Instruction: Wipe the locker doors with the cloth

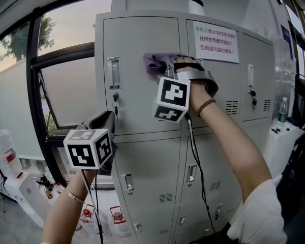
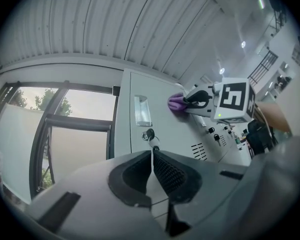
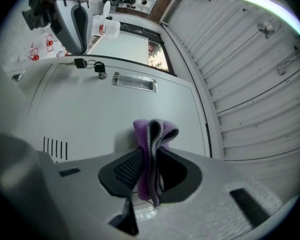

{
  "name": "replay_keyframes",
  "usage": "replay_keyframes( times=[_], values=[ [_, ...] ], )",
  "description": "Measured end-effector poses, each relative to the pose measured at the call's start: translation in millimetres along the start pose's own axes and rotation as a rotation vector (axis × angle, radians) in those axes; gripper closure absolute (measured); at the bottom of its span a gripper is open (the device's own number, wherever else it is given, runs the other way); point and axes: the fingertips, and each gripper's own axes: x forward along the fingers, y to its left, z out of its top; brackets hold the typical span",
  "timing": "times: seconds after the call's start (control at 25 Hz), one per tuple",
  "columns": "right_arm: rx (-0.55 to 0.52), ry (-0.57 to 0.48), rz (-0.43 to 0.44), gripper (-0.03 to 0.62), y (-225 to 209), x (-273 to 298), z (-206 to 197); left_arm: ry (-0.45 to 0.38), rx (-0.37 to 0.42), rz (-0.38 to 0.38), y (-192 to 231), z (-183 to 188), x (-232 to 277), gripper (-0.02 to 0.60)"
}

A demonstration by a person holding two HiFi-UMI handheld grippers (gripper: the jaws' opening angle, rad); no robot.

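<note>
Up on the top-left door (image 1: 137, 100), your right gripper (image 3: 149, 166) is clamped on the cloth (image 3: 151, 131), pressing it near the top. Left gripper (image 2: 152, 156) is closed, empty, hanging lower. Looks like early days, other doors probably all need wiping.

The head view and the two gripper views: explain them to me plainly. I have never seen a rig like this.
There is no robot here. A person holds a two-jaw gripper in each hand, and the cubes with black-and-white squares are part of those grippers. The head view comes from a camera on the person's head, facing a bank of grey lockers beside a window. Each gripper view looks along that gripper's own jaws. The right gripper is shut on a purple cloth and holds it against the upper left locker door. The left gripper hangs lower, with its jaws together and nothing between them.
</note>
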Motion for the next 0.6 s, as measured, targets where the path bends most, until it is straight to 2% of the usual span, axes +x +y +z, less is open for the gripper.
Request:
replay_keyframes(
  times=[0.6],
  values=[
    [0.026,-0.016,0.095,0.519,75,-33,4,0.042,-0.104,-0.005,-9,-54,-16,0.566]
  ],
)
